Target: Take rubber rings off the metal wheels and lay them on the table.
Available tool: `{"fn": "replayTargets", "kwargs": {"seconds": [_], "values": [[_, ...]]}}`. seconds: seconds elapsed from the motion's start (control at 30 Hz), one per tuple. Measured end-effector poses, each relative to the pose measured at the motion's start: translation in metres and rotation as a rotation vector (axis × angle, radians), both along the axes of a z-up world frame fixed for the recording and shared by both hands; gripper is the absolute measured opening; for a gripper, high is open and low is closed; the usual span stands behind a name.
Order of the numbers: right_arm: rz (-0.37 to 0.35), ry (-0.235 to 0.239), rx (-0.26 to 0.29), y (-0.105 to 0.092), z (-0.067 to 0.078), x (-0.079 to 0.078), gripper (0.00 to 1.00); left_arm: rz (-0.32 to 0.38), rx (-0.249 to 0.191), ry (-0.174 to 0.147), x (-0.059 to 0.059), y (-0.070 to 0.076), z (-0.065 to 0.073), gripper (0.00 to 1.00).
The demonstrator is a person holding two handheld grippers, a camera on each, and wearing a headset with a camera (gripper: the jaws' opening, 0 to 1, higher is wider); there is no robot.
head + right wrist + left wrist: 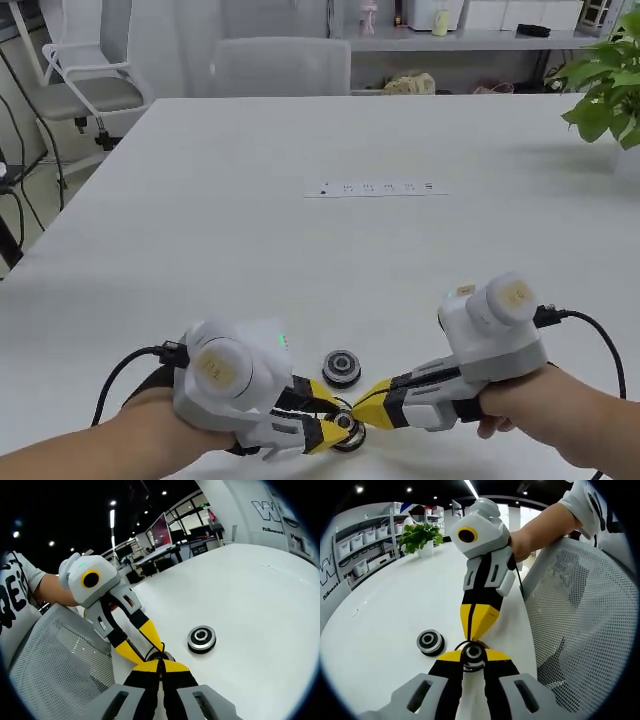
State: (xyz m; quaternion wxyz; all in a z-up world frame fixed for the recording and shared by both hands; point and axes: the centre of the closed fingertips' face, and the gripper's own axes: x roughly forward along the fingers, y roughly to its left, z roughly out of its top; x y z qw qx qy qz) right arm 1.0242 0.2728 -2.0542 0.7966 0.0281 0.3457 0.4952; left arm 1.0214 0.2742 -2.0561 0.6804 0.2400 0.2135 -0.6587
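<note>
Left gripper (pixel 473 656), yellow-tipped: clamping narrow on a small round silver metal wheel (pixel 473 652), pinning it flat at the near edge of the broad white table (pixel 250 250). Right gripper (pixel 160 664): meeting it nose to nose from the opposite side, jaws pressing nearly together at the wheel's rim, apparently pinching the thin black rubber ring (pixel 461 644), showing as a dark loop bowing out beside the wheel; grip too small to confirm. Step in hand, by judgement: peeling the first ring off the held wheel, not yet freeing it. Second metal wheel (pixel 341 367), dark ring seated around it: lying just beside on the table, apart from both grippers, awaiting its turn. Next move, by judgement: calling for a firm left clamp, drawing the right gripper up and away to stretch the ring over the rim, then laying it on bare table.
</note>
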Motion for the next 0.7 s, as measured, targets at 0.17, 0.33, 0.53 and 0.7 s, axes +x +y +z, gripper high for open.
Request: {"fn": "replayTargets", "kwargs": {"seconds": [0.17, 0.33, 0.53, 0.7], "values": [[-0.006, 0.002, 0.004, -0.002, 0.001, 0.001, 0.00, 0.010, -0.017, 0.004, 0.001, 0.004, 0.007, 0.12], [-0.011, 0.003, 0.008, -0.002, 0.002, 0.001, 0.00, 0.020, -0.036, 0.011, -0.001, 0.007, 0.013, 0.14], [-0.011, 0.004, 0.012, -0.002, 0.002, 0.001, 0.00, 0.040, -0.075, 0.023, -0.001, 0.009, 0.025, 0.18], [-0.011, 0.004, 0.015, -0.001, 0.003, 0.001, 0.00, 0.055, -0.096, 0.025, 0.000, 0.013, 0.031, 0.21]]}}
